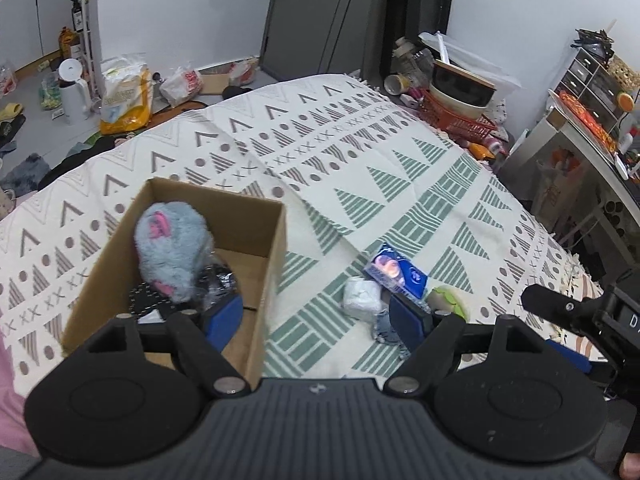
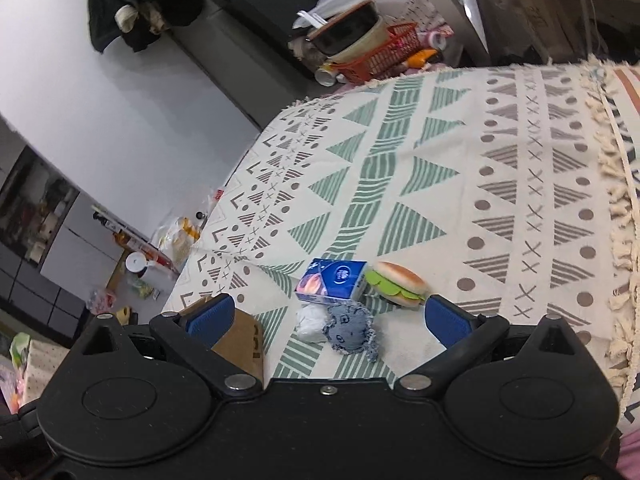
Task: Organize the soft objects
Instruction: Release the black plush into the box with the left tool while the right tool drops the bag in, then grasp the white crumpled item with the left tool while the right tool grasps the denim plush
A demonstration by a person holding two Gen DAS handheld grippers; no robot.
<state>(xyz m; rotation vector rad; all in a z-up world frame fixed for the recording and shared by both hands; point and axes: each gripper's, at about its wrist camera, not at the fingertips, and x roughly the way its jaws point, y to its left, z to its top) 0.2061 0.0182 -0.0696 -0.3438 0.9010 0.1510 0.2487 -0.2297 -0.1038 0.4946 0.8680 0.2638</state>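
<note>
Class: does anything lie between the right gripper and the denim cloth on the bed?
Nothing visible does. The right gripper, jaws open, faces the denim cloth directly; the white bundle lies beside it, the tissue pack beyond.

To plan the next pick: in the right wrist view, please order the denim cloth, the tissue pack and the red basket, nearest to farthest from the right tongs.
1. Denim cloth, between the open right tongs.
2. Tissue pack, just beyond it.
3. Red basket, far at the bed's end.
</note>
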